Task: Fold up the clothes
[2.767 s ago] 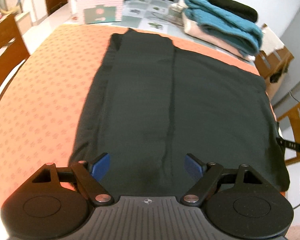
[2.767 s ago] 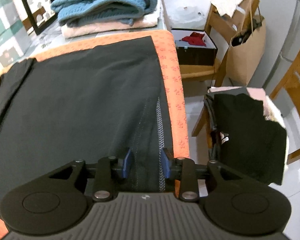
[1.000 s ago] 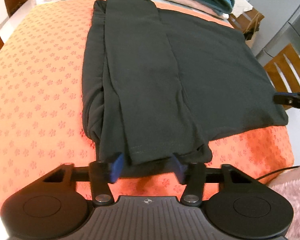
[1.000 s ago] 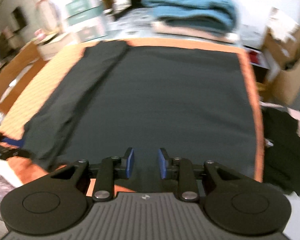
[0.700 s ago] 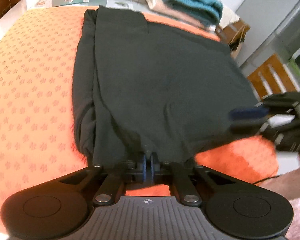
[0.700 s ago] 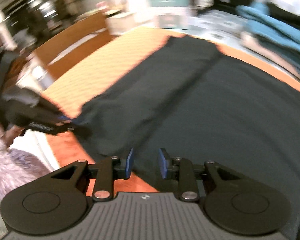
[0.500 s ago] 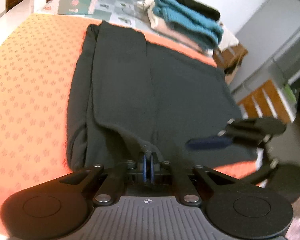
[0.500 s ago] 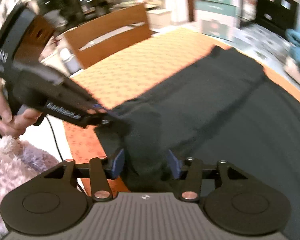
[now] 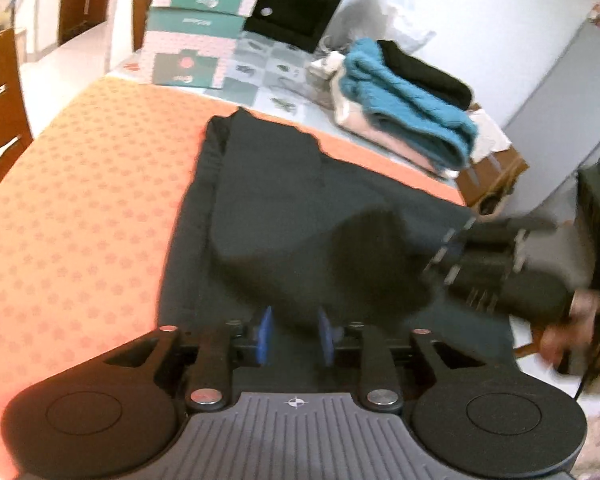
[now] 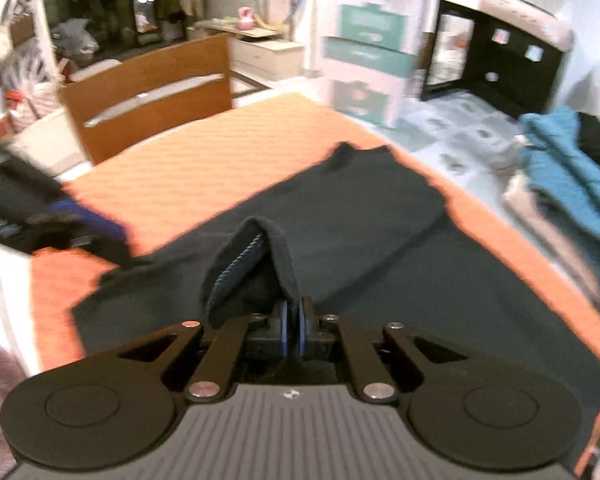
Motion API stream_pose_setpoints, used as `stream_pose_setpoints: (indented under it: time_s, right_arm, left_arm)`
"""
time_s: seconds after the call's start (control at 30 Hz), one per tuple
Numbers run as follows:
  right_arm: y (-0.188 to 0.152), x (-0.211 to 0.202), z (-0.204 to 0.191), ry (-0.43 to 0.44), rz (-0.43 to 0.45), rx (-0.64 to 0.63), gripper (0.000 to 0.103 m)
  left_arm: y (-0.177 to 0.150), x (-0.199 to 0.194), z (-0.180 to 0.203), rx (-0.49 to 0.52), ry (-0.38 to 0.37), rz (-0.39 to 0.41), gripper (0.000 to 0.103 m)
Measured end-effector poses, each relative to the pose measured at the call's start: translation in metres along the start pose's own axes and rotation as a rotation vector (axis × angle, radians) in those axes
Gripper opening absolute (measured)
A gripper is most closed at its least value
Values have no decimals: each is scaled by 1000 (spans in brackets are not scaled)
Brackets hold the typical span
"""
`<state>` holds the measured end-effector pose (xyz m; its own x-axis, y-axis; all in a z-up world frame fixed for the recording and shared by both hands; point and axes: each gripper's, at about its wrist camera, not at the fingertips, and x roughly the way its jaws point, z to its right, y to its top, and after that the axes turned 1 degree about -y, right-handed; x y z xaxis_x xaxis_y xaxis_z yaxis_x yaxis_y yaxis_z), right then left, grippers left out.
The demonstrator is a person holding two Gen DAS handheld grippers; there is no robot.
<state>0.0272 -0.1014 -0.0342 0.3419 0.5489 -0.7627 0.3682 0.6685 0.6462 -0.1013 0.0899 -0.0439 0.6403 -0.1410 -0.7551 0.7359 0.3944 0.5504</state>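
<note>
Black garment (image 10: 380,248): near edge pinched in closed right gripper (image 10: 291,334) | left gripper (image 9: 294,338): parted, holding nothing | raised edge to be carried forward, kept taut.

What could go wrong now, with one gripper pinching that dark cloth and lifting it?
The right gripper pinches only a small edge of the dark garment, so it might slip out. The left gripper is open, so nothing pins the rest and the earlier fold may drag askew. A wide swing could brush the stacked sweaters.
</note>
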Motion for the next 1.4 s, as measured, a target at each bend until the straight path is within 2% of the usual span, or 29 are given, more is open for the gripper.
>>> stream_pose_setpoints:
  time_s: [0.13,0.3,0.53,0.8,0.97,1.1,1.23,1.4]
  right_arm:
    - [21,14,55,-67,-9,-22,6]
    - [71,40,124,-139,-9,-99,6]
    - [166,83,197,-284,28,-277,6]
    - [283,138,266,-452,75,-444,5]
    - [340,179,307,-545,75,-447,5]
    - [364,216,342,-611,48,-424,5]
    - [371,248,371,-627,13,-400,5]
    - [364,275,395,-583,-31,-315,7]
  left_arm:
    - [-3,16,-8,-5,62,-39,33]
    - [2,37,-11,28,106,-80,33]
    - [22,60,-20,15,94,-124,33]
    - [42,83,-18,41,87,-130,33]
    - [56,94,-18,17,48,-104,33]
    - [74,97,-21,-51,36,-45,34]
    - [90,103,-23,-96,33,-24,34]
    - [100,114,-21,-95,49,-41,34]
